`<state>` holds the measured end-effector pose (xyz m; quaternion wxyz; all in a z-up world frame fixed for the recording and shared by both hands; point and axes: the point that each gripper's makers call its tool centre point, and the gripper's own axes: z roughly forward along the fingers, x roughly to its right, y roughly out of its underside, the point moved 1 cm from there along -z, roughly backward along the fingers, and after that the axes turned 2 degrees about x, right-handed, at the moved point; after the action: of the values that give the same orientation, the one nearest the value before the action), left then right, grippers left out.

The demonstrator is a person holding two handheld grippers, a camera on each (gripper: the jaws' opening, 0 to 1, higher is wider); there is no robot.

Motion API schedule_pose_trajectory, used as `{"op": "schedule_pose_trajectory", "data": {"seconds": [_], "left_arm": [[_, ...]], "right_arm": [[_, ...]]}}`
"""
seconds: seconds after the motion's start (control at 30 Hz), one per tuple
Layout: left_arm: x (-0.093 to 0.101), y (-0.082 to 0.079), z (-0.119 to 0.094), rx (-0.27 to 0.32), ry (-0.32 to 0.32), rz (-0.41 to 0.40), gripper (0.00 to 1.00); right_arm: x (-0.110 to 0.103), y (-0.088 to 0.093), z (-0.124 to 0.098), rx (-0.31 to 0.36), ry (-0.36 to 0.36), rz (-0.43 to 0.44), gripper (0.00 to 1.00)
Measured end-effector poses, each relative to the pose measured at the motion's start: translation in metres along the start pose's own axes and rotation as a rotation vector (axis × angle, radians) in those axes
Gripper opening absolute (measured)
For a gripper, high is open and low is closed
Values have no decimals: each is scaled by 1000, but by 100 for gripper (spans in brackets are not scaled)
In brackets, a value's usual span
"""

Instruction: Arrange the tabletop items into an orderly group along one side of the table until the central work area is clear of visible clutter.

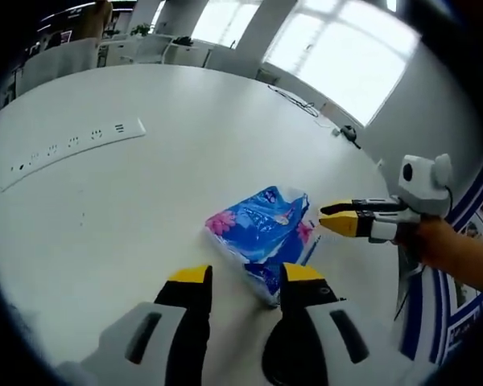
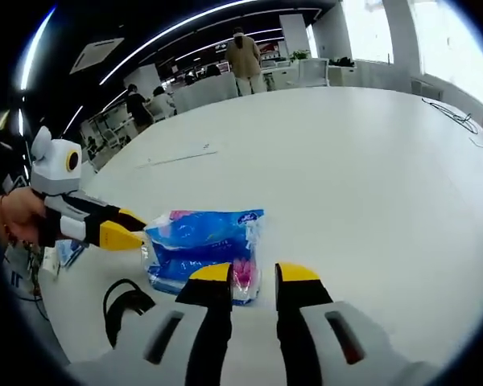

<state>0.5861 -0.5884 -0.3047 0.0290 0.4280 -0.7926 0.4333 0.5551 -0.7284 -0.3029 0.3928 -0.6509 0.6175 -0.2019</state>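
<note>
Tissue pack (image 1: pixel 263 234) lies on table (image 1: pixel 129 209) between 2 spread, empty tongs: left (image 1: pixel 245 277), right (image 2: pixel 253 276).

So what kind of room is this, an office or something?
Probably an open-plan office or meeting area: a large white table with a built-in strip of power sockets, big bright windows, and in the right gripper view, people standing among desks under ceiling strip lights.

left gripper (image 1: pixel 243 277) and right gripper (image 2: pixel 254 275) are pointing toward each other, jaws parted and empty, each gripped by a hand (image 1: pixel 455 251).
</note>
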Motion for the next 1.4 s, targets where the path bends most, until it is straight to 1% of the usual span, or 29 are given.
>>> {"op": "schedule_pose_trajectory", "data": {"seconds": [0.27, 0.73, 1.17, 1.4], "left_arm": [[3, -7, -10, 20, -6, 5, 36], [3, -22, -38, 77, -25, 9, 38], [-1, -28, -77, 131, -54, 8, 39], [-6, -29, -99, 157, -73, 6, 40]], "right_arm": [[-4, -5, -5, 8, 2, -6, 21], [-17, -23, -13, 42, -15, -18, 27], [-40, -40, -23, 67, -43, -58, 32], [-61, -53, -27, 89, -67, -82, 35]]}}
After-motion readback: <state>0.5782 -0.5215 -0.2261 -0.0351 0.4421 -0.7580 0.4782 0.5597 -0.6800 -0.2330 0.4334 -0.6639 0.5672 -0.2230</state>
